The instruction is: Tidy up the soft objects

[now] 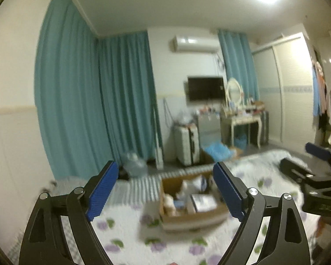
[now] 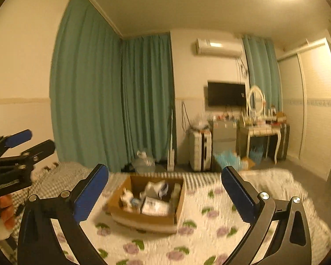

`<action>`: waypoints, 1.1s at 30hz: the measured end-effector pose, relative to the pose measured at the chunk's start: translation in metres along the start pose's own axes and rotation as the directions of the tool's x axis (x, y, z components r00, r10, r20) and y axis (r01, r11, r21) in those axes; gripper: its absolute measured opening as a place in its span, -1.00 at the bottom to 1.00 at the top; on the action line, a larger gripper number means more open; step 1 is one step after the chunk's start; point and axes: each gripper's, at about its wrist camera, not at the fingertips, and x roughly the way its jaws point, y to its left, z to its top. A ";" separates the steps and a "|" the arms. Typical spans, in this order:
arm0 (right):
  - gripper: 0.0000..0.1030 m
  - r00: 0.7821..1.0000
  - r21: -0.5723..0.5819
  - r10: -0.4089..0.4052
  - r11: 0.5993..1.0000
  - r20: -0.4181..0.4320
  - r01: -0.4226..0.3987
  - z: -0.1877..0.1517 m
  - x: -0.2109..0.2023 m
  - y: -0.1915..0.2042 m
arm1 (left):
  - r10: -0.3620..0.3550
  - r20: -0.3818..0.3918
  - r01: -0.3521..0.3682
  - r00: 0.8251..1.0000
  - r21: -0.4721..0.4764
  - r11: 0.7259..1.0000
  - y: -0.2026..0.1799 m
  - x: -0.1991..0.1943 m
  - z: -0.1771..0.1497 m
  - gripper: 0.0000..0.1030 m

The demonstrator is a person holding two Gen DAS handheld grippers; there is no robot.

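Observation:
An open cardboard box (image 1: 194, 217) sits on a bed with a white floral quilt (image 1: 125, 234). It holds several soft toys and packets, all blurred. The box also shows in the right wrist view (image 2: 143, 217). My left gripper (image 1: 165, 190) is open and empty, held above the quilt short of the box. My right gripper (image 2: 165, 196) is open and empty, also short of the box. Each gripper shows in the other's view: the right one at the right edge (image 1: 298, 163), the left one at the left edge (image 2: 31, 143).
Teal curtains (image 2: 112, 101) hang behind the bed. A suitcase (image 2: 199, 152), a dressing table with a mirror (image 2: 262, 130), a wall TV (image 2: 226, 93) and a wardrobe (image 2: 309, 110) stand at the far wall. A grey checked blanket (image 2: 55, 181) lies at the bed's left.

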 end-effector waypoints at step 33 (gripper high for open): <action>1.00 0.990 -0.036 -0.009 0.999 -0.139 0.004 -0.062 0.032 0.009 | -0.012 -0.170 0.008 0.985 -0.023 1.000 -0.001 0.012 -0.071 0.72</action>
